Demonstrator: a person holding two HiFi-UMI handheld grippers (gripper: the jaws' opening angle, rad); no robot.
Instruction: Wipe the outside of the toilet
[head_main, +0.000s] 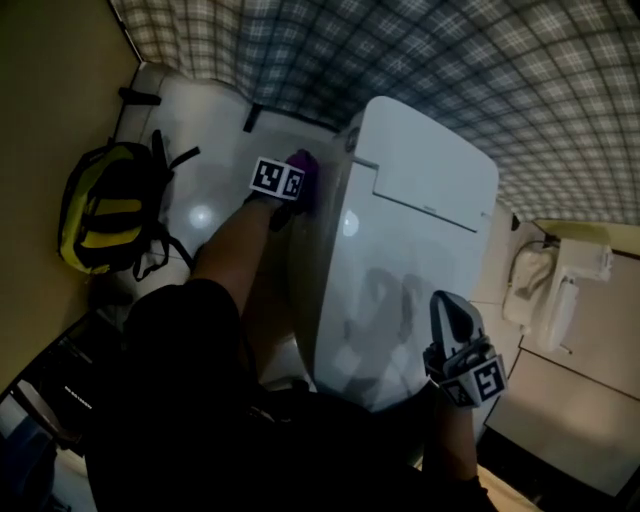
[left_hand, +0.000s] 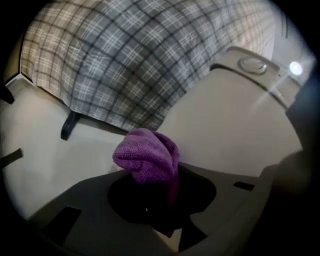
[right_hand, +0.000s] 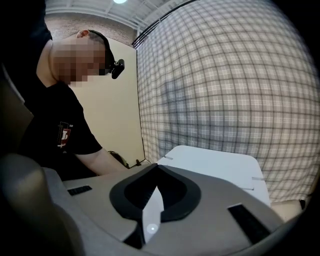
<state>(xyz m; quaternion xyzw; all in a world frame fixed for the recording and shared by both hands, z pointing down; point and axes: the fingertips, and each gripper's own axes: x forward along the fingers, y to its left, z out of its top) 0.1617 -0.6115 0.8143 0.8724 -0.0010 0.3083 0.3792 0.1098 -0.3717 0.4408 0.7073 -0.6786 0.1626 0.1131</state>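
- Head view: purple cloth (head_main: 303, 163) in left tongs (head_main: 295, 183), against left flank of toilet (head_main: 420, 190); right tongs (head_main: 447, 308) near its front right.
- Left gripper view: clamped on cloth, beside white toilet wall.
- Right gripper view: closed, empty.

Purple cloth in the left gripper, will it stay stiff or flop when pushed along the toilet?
The purple cloth is probably soft and floppy: it bunches into folds beyond the jaws. Its nubby weave likely drags rather than slips on the glossy toilet. Likely light too, held by one pinch.
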